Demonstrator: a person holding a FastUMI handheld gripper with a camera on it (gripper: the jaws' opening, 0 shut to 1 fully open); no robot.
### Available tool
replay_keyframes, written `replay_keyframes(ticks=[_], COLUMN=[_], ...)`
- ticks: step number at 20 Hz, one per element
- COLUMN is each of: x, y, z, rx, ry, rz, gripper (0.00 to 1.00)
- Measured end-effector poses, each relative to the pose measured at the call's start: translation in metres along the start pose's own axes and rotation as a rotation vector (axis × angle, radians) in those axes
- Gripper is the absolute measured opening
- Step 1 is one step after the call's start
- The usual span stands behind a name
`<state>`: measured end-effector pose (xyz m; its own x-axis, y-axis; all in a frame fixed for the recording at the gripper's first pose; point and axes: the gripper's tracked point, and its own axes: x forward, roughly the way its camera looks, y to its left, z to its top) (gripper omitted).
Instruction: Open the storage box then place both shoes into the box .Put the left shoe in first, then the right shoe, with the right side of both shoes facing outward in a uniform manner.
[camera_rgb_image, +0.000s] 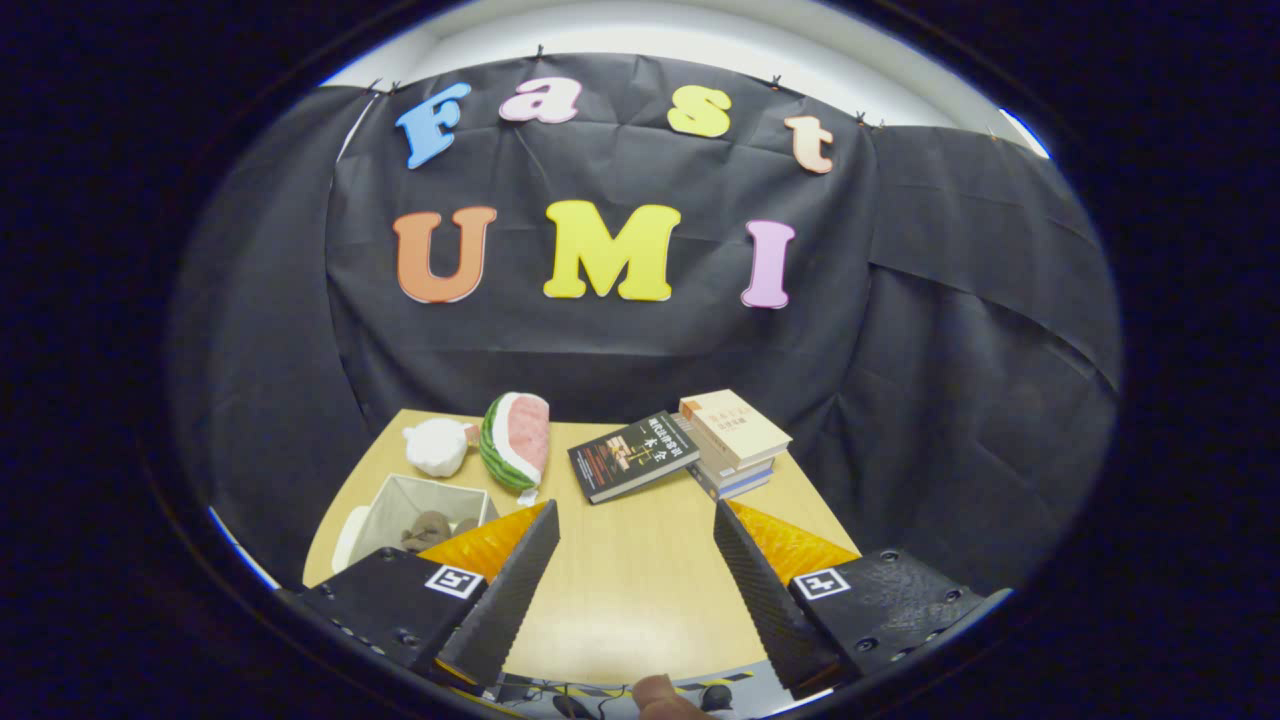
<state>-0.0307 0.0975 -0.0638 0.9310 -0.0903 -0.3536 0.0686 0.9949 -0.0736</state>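
My gripper (636, 520) is held high above the wooden table (640, 590), its fingers wide apart with only bare tabletop between them. To the left of the left finger stands the storage box (395, 500), pale and translucent, open at the top. Something brownish, likely a shoe (428, 528), lies inside it, partly hidden by the left finger.
Beyond the fingers at the back of the table are a white plush toy (437, 446), a watermelon-slice plush (518, 440), a dark book (633, 455) lying flat and a stack of books (732, 440). A person's fingertip (662, 695) shows below the table's near edge.
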Motion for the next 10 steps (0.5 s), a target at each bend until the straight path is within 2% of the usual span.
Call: replay_keyframes(ticks=[6, 10], x=[-0.064, -0.083], y=[-0.047, -0.065], z=[0.071, 0.084], rx=[0.020, 0.037], ry=[-0.287, -0.436], rz=[0.074, 0.143], gripper=[0.96, 0.96])
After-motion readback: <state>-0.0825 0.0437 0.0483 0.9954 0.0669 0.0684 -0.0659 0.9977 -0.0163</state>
